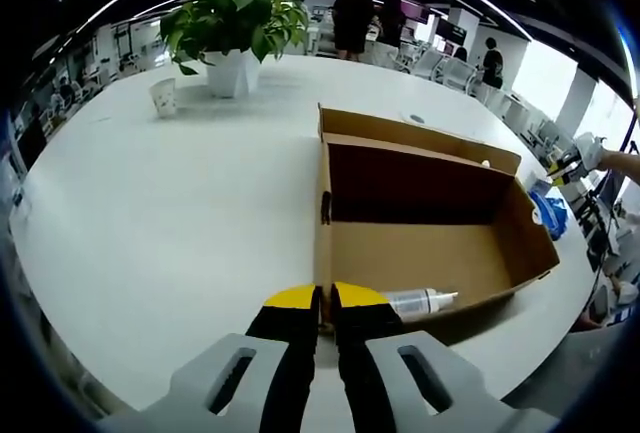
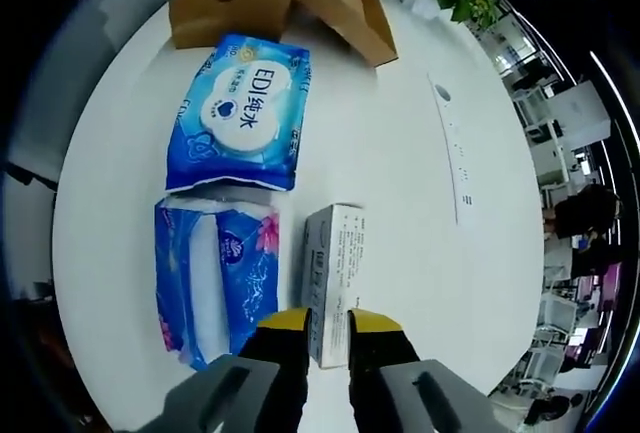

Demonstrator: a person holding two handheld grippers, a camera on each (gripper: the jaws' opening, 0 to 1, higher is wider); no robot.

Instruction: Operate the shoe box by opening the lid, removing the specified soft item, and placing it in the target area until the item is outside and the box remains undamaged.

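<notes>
Bottle [image 1: 420, 302] partly behind box wall [image 1: 324, 253]

On the blue wipes pack [image 2: 240, 113] lying just beyond my tissue pack [image 2: 217, 278] I can read "EDI" followed by the Chinese characters "纯水". The small grey box [image 2: 333, 278] beside the tissue pack carries lines of print too fine to read.

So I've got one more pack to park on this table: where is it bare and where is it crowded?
Bare: the wide white table between the potted plant, paper cup and open shoe box; also right of the small grey carton, toward the table's power strip. Crowded: the blue wipes pack and tissue pack lie close together beside that carton.
</notes>
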